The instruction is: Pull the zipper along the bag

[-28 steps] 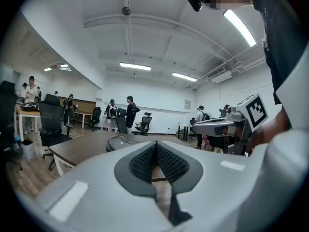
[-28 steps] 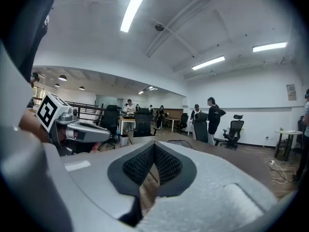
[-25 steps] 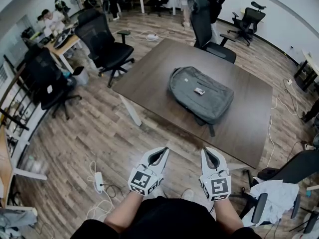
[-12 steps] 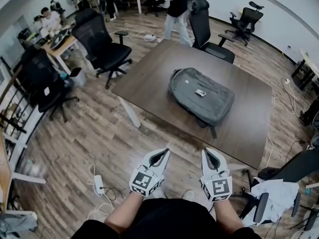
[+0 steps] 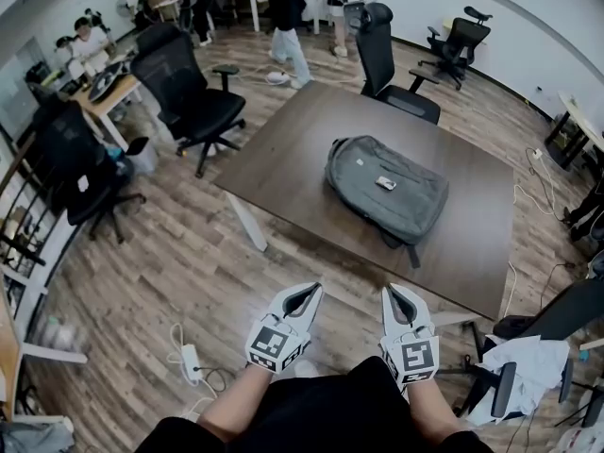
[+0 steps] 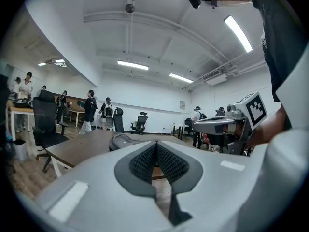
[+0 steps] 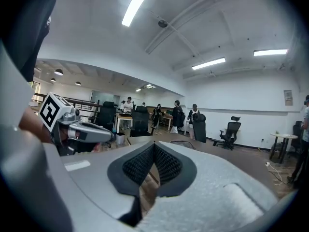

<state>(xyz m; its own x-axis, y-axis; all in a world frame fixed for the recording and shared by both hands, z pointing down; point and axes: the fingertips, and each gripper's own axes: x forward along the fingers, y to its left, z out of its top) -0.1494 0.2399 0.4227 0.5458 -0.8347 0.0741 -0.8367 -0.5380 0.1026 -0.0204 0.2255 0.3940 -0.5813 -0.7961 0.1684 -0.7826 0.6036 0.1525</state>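
A grey backpack (image 5: 386, 189) lies flat on the dark brown table (image 5: 302, 149), with a small tag on its top face. In the left gripper view the backpack (image 6: 123, 139) shows low on the table, far ahead. Both grippers are held close to the person's body, well short of the table's near edge. My left gripper (image 5: 310, 291) is shut with nothing between its jaws. My right gripper (image 5: 393, 292) is shut and empty too. The zipper itself is too small to make out.
Black office chairs stand to the table's left (image 5: 189, 97), behind it (image 5: 382, 55) and near its right front corner (image 5: 543, 324). Several people (image 5: 283, 12) stand at the back by desks. A power strip and cable (image 5: 189, 357) lie on the wooden floor.
The view has shifted a little toward the table; the backpack sits slightly further right in the picture. A person at the back has walked leftward. Both grippers stay shut.
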